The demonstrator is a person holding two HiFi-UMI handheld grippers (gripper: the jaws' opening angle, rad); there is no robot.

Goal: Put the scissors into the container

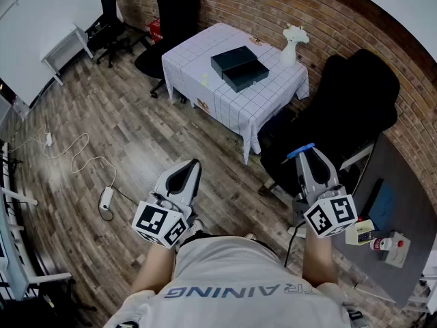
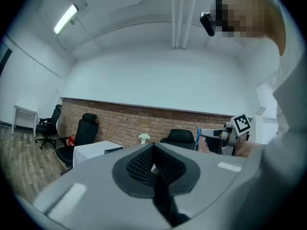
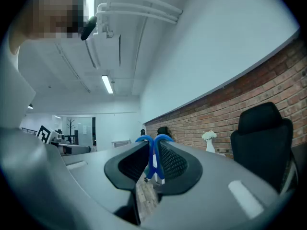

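Wooden floor (image 1: 102,115) fills most of the head view, with a brick wall (image 1: 273,12) along the far side. Against that wall we note a table (image 1: 273,94) under a white checked cloth and a black office chair (image 1: 355,101) beside it. The dark container (image 1: 239,67) sits on the tabletop, and a small white vase (image 1: 290,46) stands near it. Both grippers are held level, close in front of the person and well apart from the table. The left gripper (image 1: 190,168) has its jaws together with nothing between them. The right gripper (image 1: 308,154) is clamped on the scissors (image 3: 149,157), whose blue handles stand upright between the pads, loops poking just past the jaw tips.
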